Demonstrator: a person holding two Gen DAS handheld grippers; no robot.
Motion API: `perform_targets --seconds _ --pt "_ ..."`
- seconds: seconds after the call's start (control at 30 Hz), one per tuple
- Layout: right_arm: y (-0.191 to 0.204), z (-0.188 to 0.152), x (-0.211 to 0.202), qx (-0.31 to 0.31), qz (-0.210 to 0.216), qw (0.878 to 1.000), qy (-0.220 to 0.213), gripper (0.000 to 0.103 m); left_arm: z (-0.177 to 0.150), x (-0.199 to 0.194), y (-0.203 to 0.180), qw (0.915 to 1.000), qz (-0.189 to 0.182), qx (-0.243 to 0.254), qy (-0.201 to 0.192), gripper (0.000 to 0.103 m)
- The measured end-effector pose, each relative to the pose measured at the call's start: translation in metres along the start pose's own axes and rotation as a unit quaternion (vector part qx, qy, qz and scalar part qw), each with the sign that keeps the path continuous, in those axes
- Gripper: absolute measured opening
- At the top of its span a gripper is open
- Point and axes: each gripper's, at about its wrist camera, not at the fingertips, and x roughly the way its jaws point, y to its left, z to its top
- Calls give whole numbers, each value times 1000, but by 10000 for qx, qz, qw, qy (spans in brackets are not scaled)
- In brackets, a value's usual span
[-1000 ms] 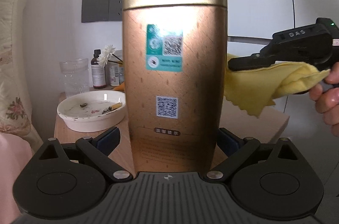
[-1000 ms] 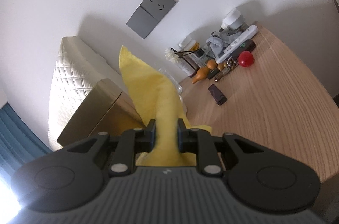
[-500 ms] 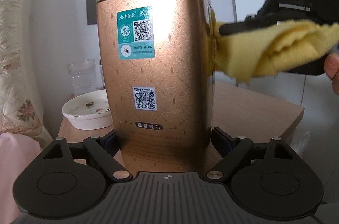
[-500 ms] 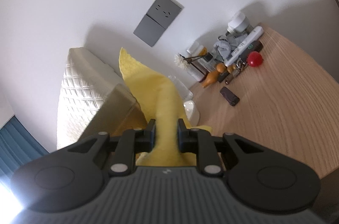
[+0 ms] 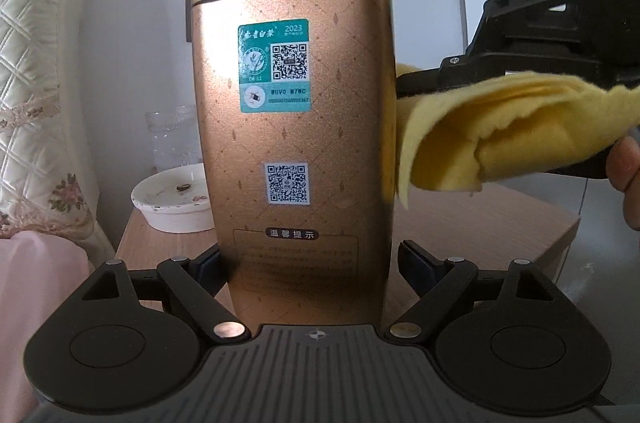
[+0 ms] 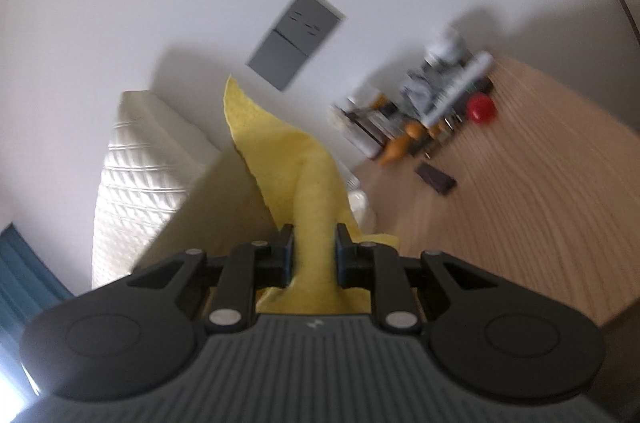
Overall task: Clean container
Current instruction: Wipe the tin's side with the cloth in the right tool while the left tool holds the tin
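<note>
A tall gold tin container (image 5: 296, 143) with a lid, a teal label and QR codes stands upright between my left gripper's (image 5: 310, 263) fingers, which are shut on its lower part. My right gripper (image 6: 313, 247) is shut on a folded yellow cloth (image 6: 304, 183). In the left wrist view the cloth (image 5: 500, 131) touches the tin's right side at mid height, and the right gripper (image 5: 540, 35) comes in from the right. In the right wrist view the tin (image 6: 216, 207) lies blurred behind the cloth.
A wooden bedside table (image 5: 480, 223) is below. A white dish (image 5: 172, 199) and a glass (image 5: 172, 135) stand at its left. Small items, a red ball (image 6: 480, 107) and a dark object (image 6: 436, 179) lie near the wall. A quilted headboard (image 5: 36, 63) is left.
The tin has shifted back toward the middle of the left view. The cloth has slid down the tin's right side. The right wrist view has swung and is blurred.
</note>
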Motion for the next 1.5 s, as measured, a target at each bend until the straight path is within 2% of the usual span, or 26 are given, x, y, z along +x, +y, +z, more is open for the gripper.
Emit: perform_targets --seconds 0.17,0.3,0.43,0.47,0.57,0.73,0.87,0.97,1.2,1.5 --pt "19 9 0 -55 93 9999 -29 21 1 8 -8 9999 130 58 -8 89" --pt "38 16 -6 -344 358 9985 -212 22 2 -1 -9 9991 106 241 -330 89" --pt "23 7 -3 -230 188 9996 -38 22 4 1 -8 9996 27 134 -261 89" --pt "17 4 -1 -165 118 9998 39 22 4 2 -11 9995 29 178 -241 83" --pt "4 -5 4 64 33 9998 210 22 5 6 -15 9996 72 176 -200 81" --pt "19 2 -2 122 312 9994 89 22 8 11 -22 9997 80 131 -191 81" --pt "35 8 -14 28 652 9977 -169 22 8 17 -29 9996 109 161 -193 81" --pt "35 3 -11 -203 397 9990 -68 22 11 22 -31 9996 101 159 -187 81" --pt "8 -14 -3 207 113 9995 196 22 10 27 -25 9996 104 177 -184 81" --pt "20 -4 -16 610 825 9947 -109 22 9 30 -35 9996 101 197 -177 81"
